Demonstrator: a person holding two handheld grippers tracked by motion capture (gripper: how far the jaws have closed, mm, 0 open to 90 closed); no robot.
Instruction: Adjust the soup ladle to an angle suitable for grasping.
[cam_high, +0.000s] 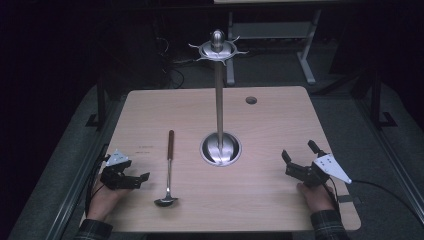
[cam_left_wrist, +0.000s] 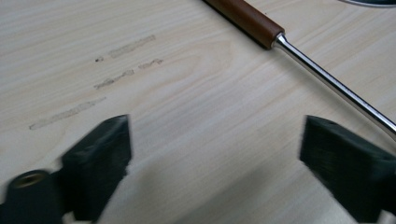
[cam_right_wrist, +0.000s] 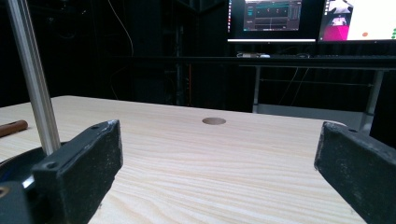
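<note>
A steel ladle with a brown wooden handle (cam_high: 169, 167) lies flat on the pale wood-grain counter (cam_high: 270, 120), bowl toward the person, handle pointing away, just left of the round base of a tall steel utensil stand (cam_high: 220, 147) whose hooked crown is bare. The left tool (cam_high: 134, 181) rests on the counter near the ladle's left side, jaws apart with nothing between them; in the left gripper view the thin shaft (cam_left_wrist: 327, 79) runs just past the right jaw. The right tool (cam_high: 299, 156) sits well apart on the right, jaws also spread and empty. The shaft is thin, round and slick, so a pinch there could let it roll or slip out. A grip far from the bowl may let the heavy end swing and knock the stand.
</note>
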